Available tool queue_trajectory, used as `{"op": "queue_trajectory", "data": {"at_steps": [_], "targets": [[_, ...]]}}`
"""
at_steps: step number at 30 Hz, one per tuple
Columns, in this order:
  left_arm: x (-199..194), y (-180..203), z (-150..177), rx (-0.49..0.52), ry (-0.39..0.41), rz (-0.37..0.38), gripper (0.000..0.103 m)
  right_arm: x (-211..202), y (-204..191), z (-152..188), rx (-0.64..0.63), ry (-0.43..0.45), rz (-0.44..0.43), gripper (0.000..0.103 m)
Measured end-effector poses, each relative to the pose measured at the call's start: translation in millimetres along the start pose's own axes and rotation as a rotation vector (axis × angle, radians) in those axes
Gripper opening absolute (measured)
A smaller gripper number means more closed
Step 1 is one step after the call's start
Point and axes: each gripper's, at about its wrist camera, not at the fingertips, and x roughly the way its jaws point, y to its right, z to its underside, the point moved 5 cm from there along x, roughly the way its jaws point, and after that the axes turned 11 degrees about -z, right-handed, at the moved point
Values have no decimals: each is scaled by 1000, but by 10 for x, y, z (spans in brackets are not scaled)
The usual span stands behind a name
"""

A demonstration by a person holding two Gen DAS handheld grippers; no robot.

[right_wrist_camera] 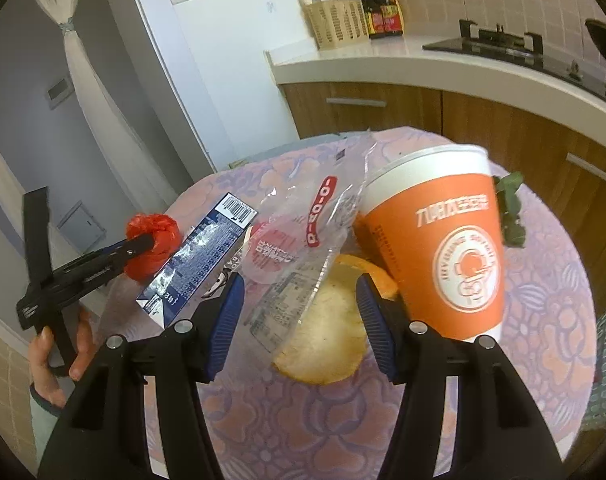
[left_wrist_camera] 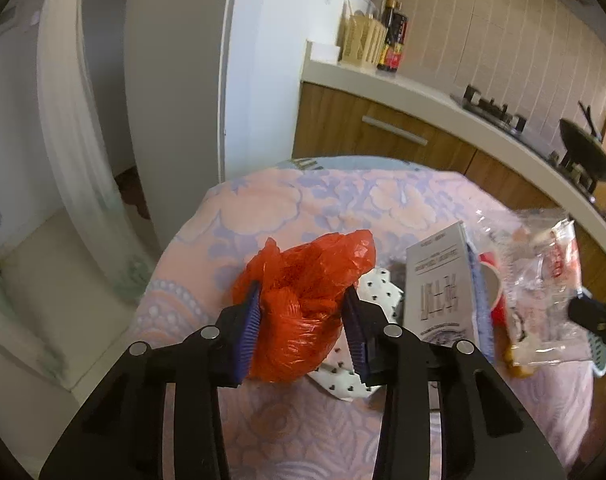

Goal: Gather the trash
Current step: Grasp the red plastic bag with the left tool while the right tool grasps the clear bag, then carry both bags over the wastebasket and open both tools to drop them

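A crumpled red plastic bag (left_wrist_camera: 307, 304) sits between the fingers of my left gripper (left_wrist_camera: 303, 312), which is shut on it just above the pink flowered tablecloth (left_wrist_camera: 287, 200). In the right wrist view the same bag (right_wrist_camera: 155, 246) shows at the left, held in the left gripper (right_wrist_camera: 137, 246). My right gripper (right_wrist_camera: 299, 304) is open over a clear plastic wrapper (right_wrist_camera: 303, 240) and a pale round peel (right_wrist_camera: 327, 336). A blue-and-white carton (right_wrist_camera: 201, 264) lies to its left, an orange paper cup (right_wrist_camera: 439, 248) to its right.
A white spotted paper (left_wrist_camera: 367, 364) lies under the red bag, with the carton (left_wrist_camera: 443, 284) and wrapper (left_wrist_camera: 543, 276) to the right. A kitchen counter (right_wrist_camera: 383, 60) with a basket, sauce bottles and a stove stands behind the table. A green leaf (right_wrist_camera: 511, 212) lies beside the cup.
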Motion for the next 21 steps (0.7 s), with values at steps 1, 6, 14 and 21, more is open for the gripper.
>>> {"op": "queue_trajectory", "data": {"at_steps": [1,6,14,21], "targets": [[-38,-6,3,-7,10,4,35,32,4,-5,8,-5,-7,55],[-298,-2,-38,-36,70,28,35,136,3,10,35,-41,-19,27],[-853,198,-144,-26,164,66,35,-299,-64,-28,-15,76,14,1],[-1259,744,-209,42,233,151,35,-916,15,-94,-23,191,13,1]]}}
